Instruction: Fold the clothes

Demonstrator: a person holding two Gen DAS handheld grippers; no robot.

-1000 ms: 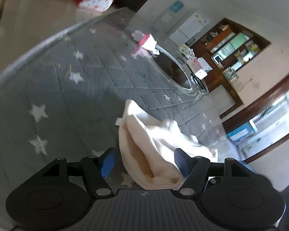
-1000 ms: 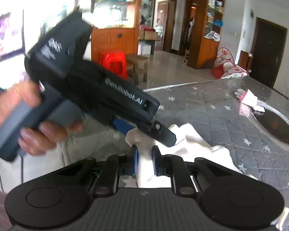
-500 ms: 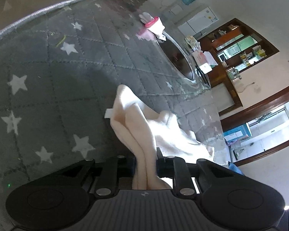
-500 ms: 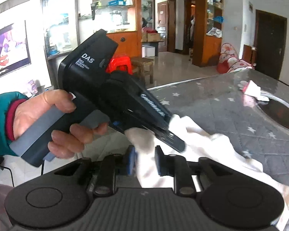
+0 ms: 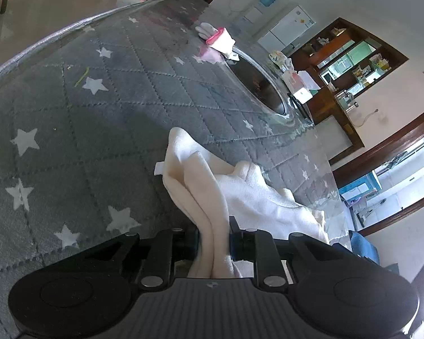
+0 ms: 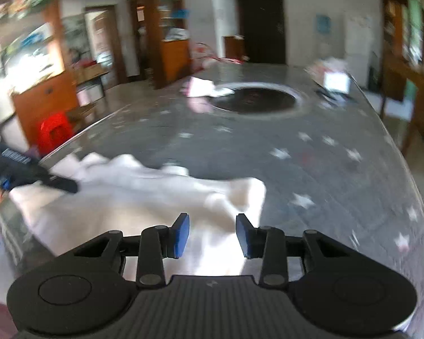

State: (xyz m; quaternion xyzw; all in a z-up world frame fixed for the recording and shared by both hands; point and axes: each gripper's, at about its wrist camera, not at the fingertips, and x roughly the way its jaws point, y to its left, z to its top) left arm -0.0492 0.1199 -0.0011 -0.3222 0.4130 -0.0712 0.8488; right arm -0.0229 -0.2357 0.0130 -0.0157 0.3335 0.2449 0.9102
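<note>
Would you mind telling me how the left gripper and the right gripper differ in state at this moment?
The left gripper is clamped on a bunched fold of the cream garment, while the right gripper holds nothing. The left gripper's pads press the cloth between them, whereas the right gripper's jaws are opening, with a clear gap above the garment. The left wrist view is sharp; the right wrist view is blurred. Both point down over the grey star-patterned table cover.

1. The left gripper (image 5: pixel 213 240) points downward, its jaws clamped on a bunched fold of the cream cloth (image 5: pixel 257 197).
2. The right gripper (image 6: pixel 212 236) (blurred view) tilts downward, jaws opening, nothing pinched; the cloth lies beneath.
</note>
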